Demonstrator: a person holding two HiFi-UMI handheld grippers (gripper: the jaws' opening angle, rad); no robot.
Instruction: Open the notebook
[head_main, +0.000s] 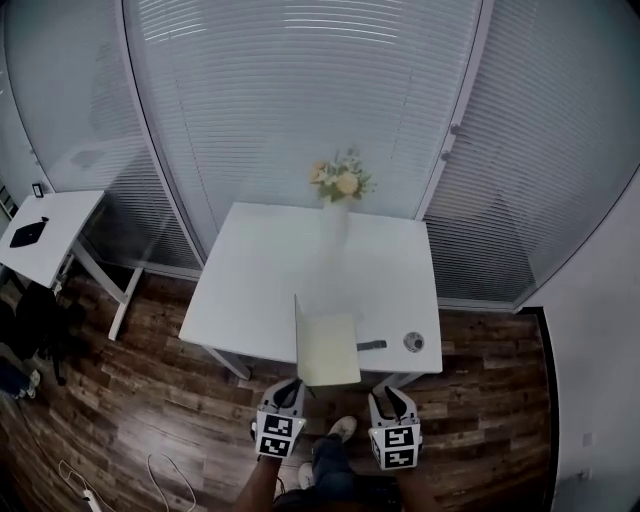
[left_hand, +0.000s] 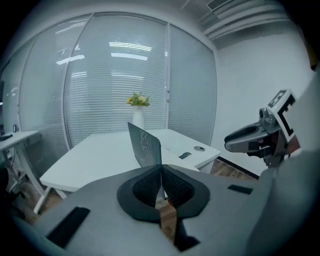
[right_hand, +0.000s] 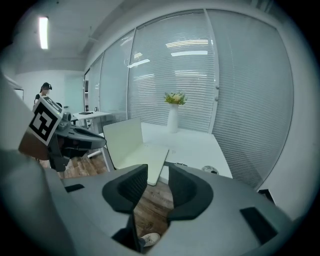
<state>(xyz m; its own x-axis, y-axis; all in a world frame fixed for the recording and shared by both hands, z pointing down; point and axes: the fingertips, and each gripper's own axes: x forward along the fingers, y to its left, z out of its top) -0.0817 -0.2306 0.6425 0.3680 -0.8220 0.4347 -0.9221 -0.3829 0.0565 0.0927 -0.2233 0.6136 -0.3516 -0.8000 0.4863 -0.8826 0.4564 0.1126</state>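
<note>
The notebook (head_main: 328, 352) lies at the front edge of the white table (head_main: 260, 270), overhanging it a little, with cream pages showing. Its cover (head_main: 297, 322) stands upright along the left side. My left gripper (head_main: 292, 386) is shut on the cover's near edge; in the left gripper view the thin grey cover (left_hand: 145, 145) runs down between the closed pads (left_hand: 172, 186). My right gripper (head_main: 397, 394) hangs just off the table edge, right of the notebook, open and holding nothing. From the right gripper view the open notebook (right_hand: 142, 156) lies ahead and left of the right gripper (right_hand: 157, 184).
A white vase of yellow flowers (head_main: 340, 188) stands at the table's far edge. A small dark flat object (head_main: 371, 345) and a round disc (head_main: 413, 341) lie right of the notebook. A second white table (head_main: 50, 235) stands at the left. Glass walls with blinds enclose the room.
</note>
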